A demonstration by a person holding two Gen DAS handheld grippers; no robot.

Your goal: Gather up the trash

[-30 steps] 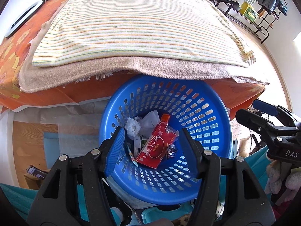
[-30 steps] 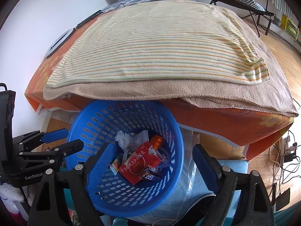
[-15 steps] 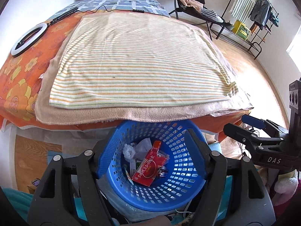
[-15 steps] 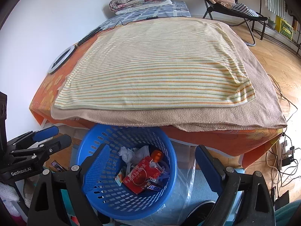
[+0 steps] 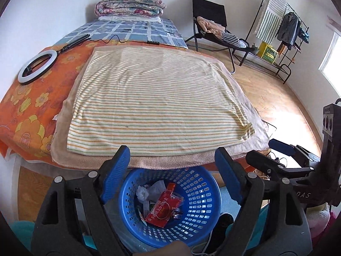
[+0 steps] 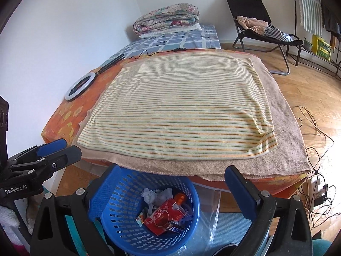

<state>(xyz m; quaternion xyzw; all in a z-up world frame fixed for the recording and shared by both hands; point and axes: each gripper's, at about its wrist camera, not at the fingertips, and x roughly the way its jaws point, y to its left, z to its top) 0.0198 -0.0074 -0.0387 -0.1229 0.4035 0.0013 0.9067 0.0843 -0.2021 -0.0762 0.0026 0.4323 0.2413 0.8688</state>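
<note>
above the blue basket of trash, both the left hand-held gripper and right hand-held gripper gape wide, empty.

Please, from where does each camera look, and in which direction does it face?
Left wrist: on the left gripper, facing down at the basket and out over the bed; right gripper at its right.
Right wrist: on the right gripper, same direction; left gripper at its left.
Shared: basket, red packet, striped towel.
</note>
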